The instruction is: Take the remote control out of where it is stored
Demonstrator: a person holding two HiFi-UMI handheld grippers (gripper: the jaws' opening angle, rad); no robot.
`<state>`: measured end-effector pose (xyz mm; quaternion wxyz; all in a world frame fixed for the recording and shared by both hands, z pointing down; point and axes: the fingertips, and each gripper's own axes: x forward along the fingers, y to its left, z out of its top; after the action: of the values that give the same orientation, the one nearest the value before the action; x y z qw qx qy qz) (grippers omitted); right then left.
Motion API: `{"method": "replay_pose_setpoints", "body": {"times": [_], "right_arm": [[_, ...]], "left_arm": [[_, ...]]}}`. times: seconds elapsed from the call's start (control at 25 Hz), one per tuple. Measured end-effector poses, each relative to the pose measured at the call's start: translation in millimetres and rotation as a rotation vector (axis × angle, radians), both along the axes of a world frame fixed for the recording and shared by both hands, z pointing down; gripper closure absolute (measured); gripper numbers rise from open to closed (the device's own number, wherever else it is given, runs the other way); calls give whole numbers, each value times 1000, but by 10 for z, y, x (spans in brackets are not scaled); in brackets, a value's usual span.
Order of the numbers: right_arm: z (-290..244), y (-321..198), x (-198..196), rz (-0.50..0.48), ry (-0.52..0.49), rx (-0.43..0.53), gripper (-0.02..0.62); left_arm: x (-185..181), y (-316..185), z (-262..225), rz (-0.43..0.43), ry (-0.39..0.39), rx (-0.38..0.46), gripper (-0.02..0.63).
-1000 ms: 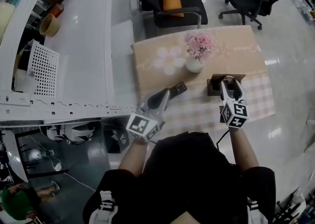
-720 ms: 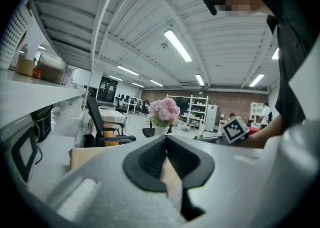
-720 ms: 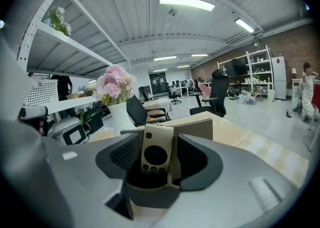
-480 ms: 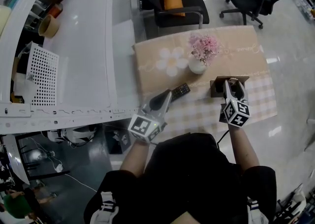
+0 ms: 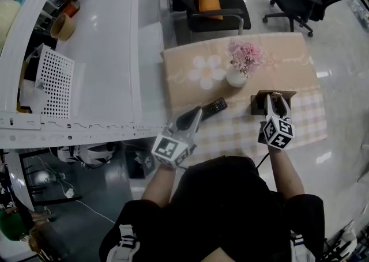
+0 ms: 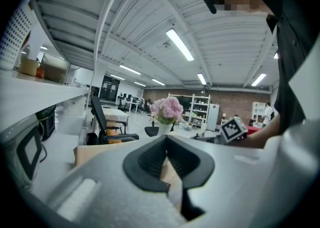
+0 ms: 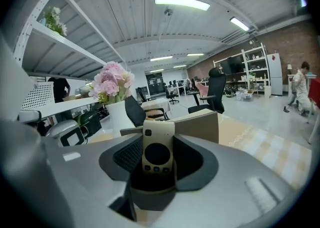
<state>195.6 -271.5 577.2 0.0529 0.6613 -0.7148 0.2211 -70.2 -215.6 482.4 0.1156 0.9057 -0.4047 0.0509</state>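
Two claws up: my right claw (image 5: 275, 101) just closing, pads on beige slab-shaped remote control (image 7: 158, 152) in brown box (image 7: 197, 124); left claw (image 6: 166, 141) together.

The head camera looks steeply down from above the person onto the table (image 5: 294, 59), with the left gripper (image 5: 199, 112) and the right gripper (image 5: 275, 98) near its middle; the left gripper's camera sits low, facing almost level across the table; the right gripper's camera looks along jaws that have just been closing round the remote control (image 7: 158, 149), close before the lens; all three share the flower vase (image 5: 236, 76).
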Motion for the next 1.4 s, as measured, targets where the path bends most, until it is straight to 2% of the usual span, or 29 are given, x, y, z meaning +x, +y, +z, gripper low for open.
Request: {"method": "replay_pose_setpoints", "body": {"times": [0.16, 0.8, 1.08, 1.24, 1.4], "right_arm": [[-42, 20, 8, -22, 6, 13, 410], [-961, 170, -136, -237, 160, 226, 411], [-1235, 303, -272, -332, 283, 312, 411], [-1415, 361, -402, -373, 295, 366, 411], [-1584, 419, -608, -432, 266, 420, 411]], "left_arm": [[50, 35, -31, -3, 1, 9, 604], [306, 119, -84, -17, 22, 50, 604], [308, 117, -80, -33, 31, 50, 604], [241, 113, -58, -41, 34, 46, 604], [154, 115, -73, -52, 31, 50, 604]]}}
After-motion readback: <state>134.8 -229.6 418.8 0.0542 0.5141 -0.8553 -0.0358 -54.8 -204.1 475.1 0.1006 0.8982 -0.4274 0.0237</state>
